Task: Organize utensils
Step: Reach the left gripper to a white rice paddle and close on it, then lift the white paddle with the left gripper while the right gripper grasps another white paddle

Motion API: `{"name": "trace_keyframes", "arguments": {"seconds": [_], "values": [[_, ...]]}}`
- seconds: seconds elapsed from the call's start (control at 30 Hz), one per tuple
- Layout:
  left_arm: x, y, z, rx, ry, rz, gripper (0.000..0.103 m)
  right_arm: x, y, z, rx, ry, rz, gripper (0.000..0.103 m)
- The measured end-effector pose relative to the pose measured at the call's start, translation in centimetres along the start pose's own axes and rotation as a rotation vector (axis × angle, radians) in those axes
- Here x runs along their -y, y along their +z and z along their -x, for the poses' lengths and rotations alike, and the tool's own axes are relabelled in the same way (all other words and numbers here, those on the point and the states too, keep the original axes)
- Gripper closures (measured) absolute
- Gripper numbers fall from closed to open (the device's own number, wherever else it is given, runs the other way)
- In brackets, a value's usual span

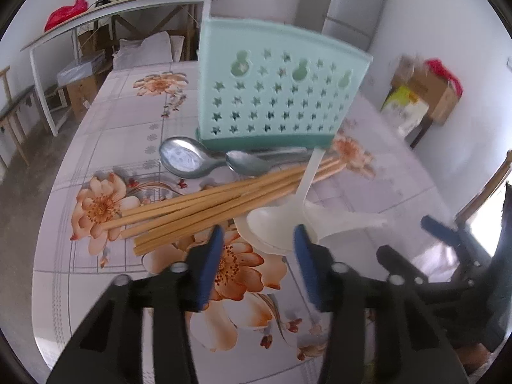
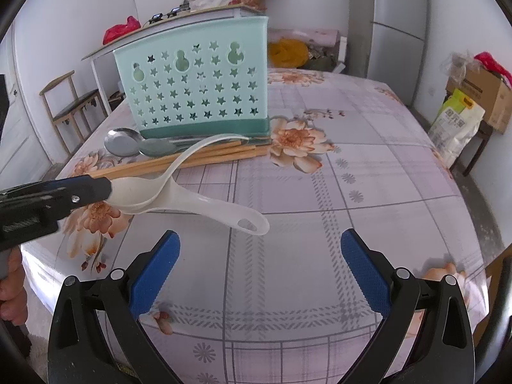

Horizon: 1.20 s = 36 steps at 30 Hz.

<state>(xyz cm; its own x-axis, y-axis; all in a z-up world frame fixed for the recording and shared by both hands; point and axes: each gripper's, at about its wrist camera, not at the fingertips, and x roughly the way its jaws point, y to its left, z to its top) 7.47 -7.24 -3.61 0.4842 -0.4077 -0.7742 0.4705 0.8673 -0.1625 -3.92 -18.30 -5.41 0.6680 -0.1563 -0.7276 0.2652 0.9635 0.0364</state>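
Two white plastic pieces lie stacked on the flowered tablecloth: a curved-handled spoon (image 1: 275,224) (image 2: 179,166) and a flat rice paddle (image 1: 345,224) (image 2: 217,208). My left gripper (image 1: 259,233) (image 2: 107,188) straddles their bowls. Its right pad touches them, while a gap shows at the left pad. Behind them lie several wooden chopsticks (image 1: 208,204) (image 2: 204,156) and two metal spoons (image 1: 185,156) (image 2: 123,144), in front of the upright teal star-holed holder (image 1: 281,96) (image 2: 198,86). My right gripper (image 2: 260,234) (image 1: 406,240) hovers open and empty, right of the paddle's handle.
The tablecloth (image 2: 352,166) spreads to the right and front of the utensils. A white side table (image 1: 128,9) with clutter stands behind, a wooden chair (image 2: 68,102) at the left, cardboard boxes and bags (image 2: 467,105) at the right. A hand (image 2: 12,291) holds the left gripper.
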Motion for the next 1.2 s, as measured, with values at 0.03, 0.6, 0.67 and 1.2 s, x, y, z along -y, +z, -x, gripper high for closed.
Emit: {"name": "trace_keyframes", "arguments": {"seconds": [0.03, 0.6, 0.67, 1.2], "values": [[0.0, 0.1, -0.3, -0.011, -0.005, 0.003, 0.072, 0.0, 0.0, -0.1, -0.003, 0.002, 0.000, 0.007], [-1.9, -0.4, 3.1, 0.014, -0.020, 0.119, 0.101, 0.2, 0.1, 1.2, 0.037, -0.005, -0.009, 0.007], [-2.5, -0.8, 3.4, -0.002, -0.026, 0.141, 0.101, 0.3, 0.1, 1.5, 0.046, -0.008, -0.012, 0.007], [-6.7, -3.5, 2.0, -0.121, -0.195, 0.429, 0.072, -0.4, 0.3, 2.2, 0.057, -0.004, 0.003, 0.007]]}}
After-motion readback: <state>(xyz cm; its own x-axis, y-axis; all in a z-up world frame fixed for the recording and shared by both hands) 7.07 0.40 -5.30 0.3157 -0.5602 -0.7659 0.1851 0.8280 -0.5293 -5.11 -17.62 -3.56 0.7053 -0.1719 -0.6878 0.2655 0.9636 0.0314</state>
